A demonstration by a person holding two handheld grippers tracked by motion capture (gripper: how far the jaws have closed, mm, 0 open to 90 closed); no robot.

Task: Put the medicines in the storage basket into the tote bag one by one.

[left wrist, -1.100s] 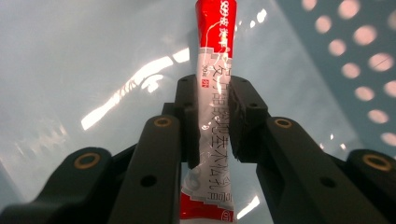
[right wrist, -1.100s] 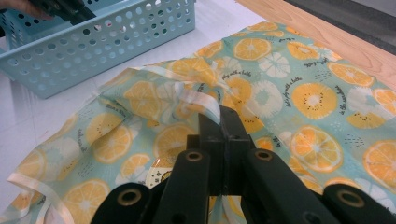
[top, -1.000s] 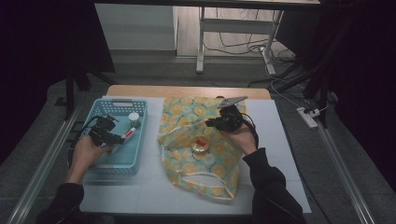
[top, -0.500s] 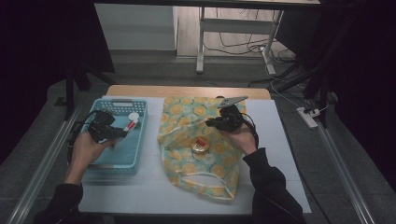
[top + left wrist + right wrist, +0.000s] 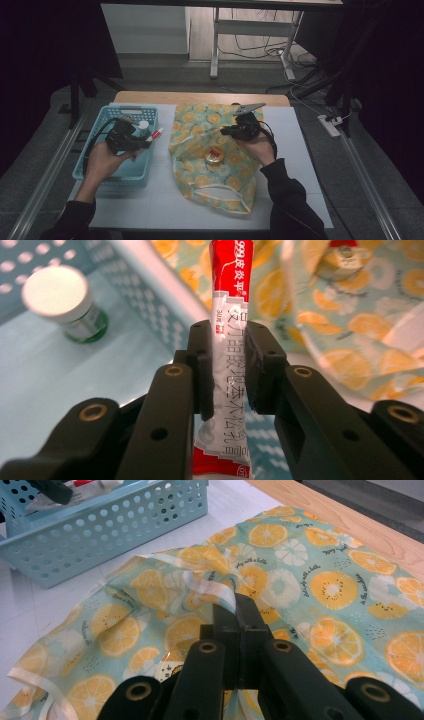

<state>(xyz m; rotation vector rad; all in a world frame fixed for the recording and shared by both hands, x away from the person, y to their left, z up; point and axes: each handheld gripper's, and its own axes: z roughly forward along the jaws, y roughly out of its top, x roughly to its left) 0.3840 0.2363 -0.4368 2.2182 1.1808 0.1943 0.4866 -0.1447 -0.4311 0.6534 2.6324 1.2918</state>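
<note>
A: How far along are you with packing?

B: Partway, by my reading. One small round tin (image 5: 215, 156) already lies inside the fruit-print cloth bag (image 5: 200, 125), and your left tongs (image 5: 145, 141) have a red-and-white sachet (image 5: 227, 355) lifted above the blue basket (image 5: 131, 111), at the basket's rim on the bag side. A white-capped green bottle (image 5: 64, 302) sits in the basket, so that one is left after the sachet goes in.

A: And the tongs themselves?

B: Your left tongs are narrowed onto the sachet, pads pressing its middle from both sides, with the sachet standing lengthwise between them. Your right tongs (image 5: 235, 612) are pressed fully together, pinching the bag's white-edged rim beside the tin and holding the mouth up.

A: What's next?

B: I'd judge you carry the sachet from the basket across to the bag's raised mouth and drop it near the tin.
</note>
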